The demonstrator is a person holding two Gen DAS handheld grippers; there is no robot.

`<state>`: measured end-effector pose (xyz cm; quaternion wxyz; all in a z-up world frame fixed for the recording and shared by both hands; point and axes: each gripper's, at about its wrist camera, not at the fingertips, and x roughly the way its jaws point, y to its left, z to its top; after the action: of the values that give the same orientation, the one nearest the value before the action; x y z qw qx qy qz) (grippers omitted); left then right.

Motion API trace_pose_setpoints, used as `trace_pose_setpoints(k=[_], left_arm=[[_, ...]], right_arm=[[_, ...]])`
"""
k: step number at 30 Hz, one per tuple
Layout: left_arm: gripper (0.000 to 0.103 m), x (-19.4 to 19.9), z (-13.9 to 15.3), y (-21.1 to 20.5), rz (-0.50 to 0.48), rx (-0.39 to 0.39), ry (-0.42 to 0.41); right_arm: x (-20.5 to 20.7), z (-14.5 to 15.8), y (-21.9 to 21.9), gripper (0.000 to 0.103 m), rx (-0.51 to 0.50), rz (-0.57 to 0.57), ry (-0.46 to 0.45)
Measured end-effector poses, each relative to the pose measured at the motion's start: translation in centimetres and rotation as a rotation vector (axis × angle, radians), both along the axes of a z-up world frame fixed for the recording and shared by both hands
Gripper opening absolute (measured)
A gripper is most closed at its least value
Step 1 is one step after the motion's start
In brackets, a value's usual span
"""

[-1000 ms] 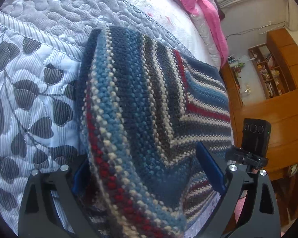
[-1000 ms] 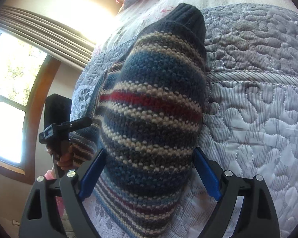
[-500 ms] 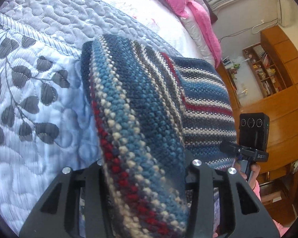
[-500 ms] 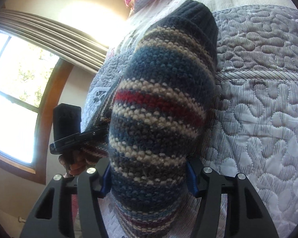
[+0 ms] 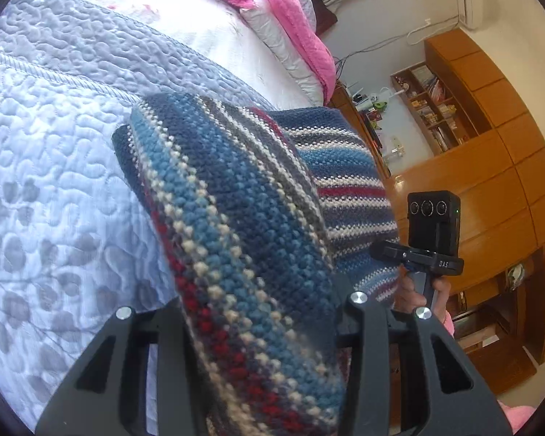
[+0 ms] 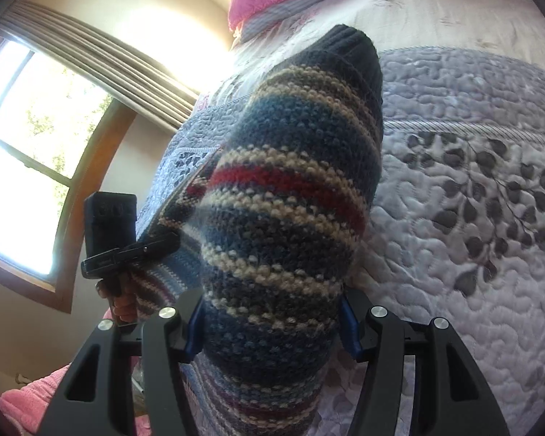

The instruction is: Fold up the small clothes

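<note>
— Since both of my tools are busy, what do you count?

— One striped knitted sweater [image 5: 258, 225], and two hand-held grippers. My left hand-held gripper [image 5: 261, 330] is clamped on a bunched fold of the sweater, fingers pressed into the wool. My right hand-held gripper [image 6: 272, 323] is clamped on a sleeve whose dark ribbed cuff [image 6: 348, 58] points away from me.

— Where does the garment lie?

— Ahead of both grippers, partly lifted off the bed; the quilt [image 5: 54, 189] with grey leaf print spreads under and beyond it.

— Anything else to count?

— Two pink pillows [image 5: 294, 32] far ahead of my left gripper, at the head of the bed. One window [image 6: 29, 152] off to the left of my right gripper. Wooden cabinets [image 5: 497, 167] to the right of my left gripper.

— Edges and room?

— The bed's edge runs just right of my left gripper, with the cabinets beyond. Open quilt lies left of the left gripper and right of the right one.
</note>
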<state>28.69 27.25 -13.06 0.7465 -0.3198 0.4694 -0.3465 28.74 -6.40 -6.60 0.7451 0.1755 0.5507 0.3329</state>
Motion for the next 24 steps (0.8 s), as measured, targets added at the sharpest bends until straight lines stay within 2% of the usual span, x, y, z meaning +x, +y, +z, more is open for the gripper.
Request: trace_pose_setpoints(k=[6, 9, 12, 14, 17, 21, 24], left_arm=[[0.040, -2.0, -1.8, -5.3, -0.048, 0.097, 0.002], [0.042, -2.3, -3.7, -5.8, -0.040, 0.167, -0.006], [0.048, -2.5, -6.2, -5.0, -0.024, 0.222, -0.001], [0.051, -2.7, -7.7, -4.5, 0.001, 0.193, 0.021], [0.059, -3.2, -7.9, -4.5, 0.029, 0.224, 0.005], [0.068, -4.4, -6.6, -4.3, 0.080, 0.277, 0.040], [0.071, -6.5, -4.9, -3.4, 0.116, 0.321, 0.030]], right_arm=[[-3.2, -4.4, -4.8, 0.059, 0.027, -0.070, 0.076], [-3.8, -7.4, -5.6, 0.060, 0.017, -0.096, 0.099], [-4.0, -9.3, -5.5, 0.063, 0.007, -0.107, 0.092], [-4.1, -9.8, -5.2, 0.064, -0.007, -0.111, 0.079], [-4.3, -10.4, -5.1, 0.068, 0.003, -0.137, 0.086], [-6.1, -9.4, -5.3, 0.080, -0.018, -0.174, 0.078], [-8.3, -8.0, -6.0, 0.082, -0.028, -0.179, 0.055]])
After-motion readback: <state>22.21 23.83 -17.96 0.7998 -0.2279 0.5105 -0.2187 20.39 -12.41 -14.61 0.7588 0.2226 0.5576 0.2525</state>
